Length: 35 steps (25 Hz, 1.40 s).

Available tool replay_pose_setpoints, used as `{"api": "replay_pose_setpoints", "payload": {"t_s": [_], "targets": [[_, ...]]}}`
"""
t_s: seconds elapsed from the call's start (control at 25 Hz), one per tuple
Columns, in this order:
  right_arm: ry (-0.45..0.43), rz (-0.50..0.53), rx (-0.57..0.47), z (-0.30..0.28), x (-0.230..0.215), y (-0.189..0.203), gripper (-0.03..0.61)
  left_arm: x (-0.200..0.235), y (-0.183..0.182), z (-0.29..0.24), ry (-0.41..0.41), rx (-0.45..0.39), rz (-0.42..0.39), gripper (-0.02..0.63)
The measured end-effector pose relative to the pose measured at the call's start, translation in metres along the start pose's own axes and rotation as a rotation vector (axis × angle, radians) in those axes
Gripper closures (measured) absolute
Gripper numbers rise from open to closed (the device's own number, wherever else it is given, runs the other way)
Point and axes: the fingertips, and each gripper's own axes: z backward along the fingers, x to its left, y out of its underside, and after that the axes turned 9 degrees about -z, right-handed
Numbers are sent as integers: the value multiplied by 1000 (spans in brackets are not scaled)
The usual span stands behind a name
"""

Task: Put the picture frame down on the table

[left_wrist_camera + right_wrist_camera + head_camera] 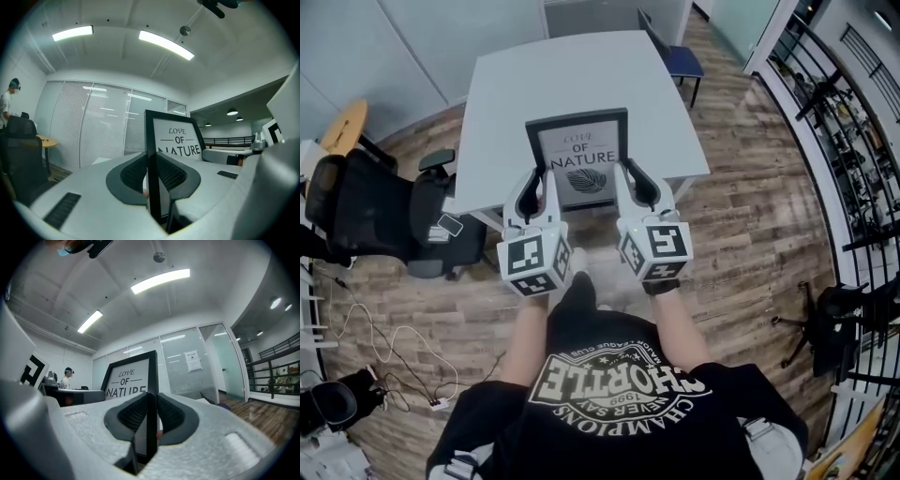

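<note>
Two grips: you have the left tongs and the right tongs both on the picture frame — one at each side.
Left tongs: jaws closed down onto the frame's left upright, with the ribbed pads pressing its front and back faces.
Right tongs: the same hold on the right upright — pads tight against both faces.
Picture frame: black and upright between your two tools, with the print facing you; it reads "LOVE OF NATURE" above a leaf.
Where it sits: over the near edge of the white worktop; you cannot tell from these views whether its bottom rail touches the surface.
Around you: a black office chair stands left of the worktop, a blue chair is at its far right corner, and there is wood floor underfoot.
</note>
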Motion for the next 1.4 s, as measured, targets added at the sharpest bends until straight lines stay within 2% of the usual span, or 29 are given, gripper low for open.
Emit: {"api": "replay_pose_setpoints", "payload": {"t_s": [0.4,0.92,1.08,1.28,1.4], "targets": [[56,-21,21,-74,-43,8,514,15,13,-87,43,37,18,546],[41,16,12,-246,-35,-10,514,122,-9,-217,40,-6,61,546],[80,-1,21,-286,-38,-7,514,146,-6,-253,60,-6,65,546],[116,-9,48,-315,-48,8,514,161,9,-290,86,21,87,546],[127,-28,53,-329,-59,11,514,162,9,-310,101,28,67,546]]}}
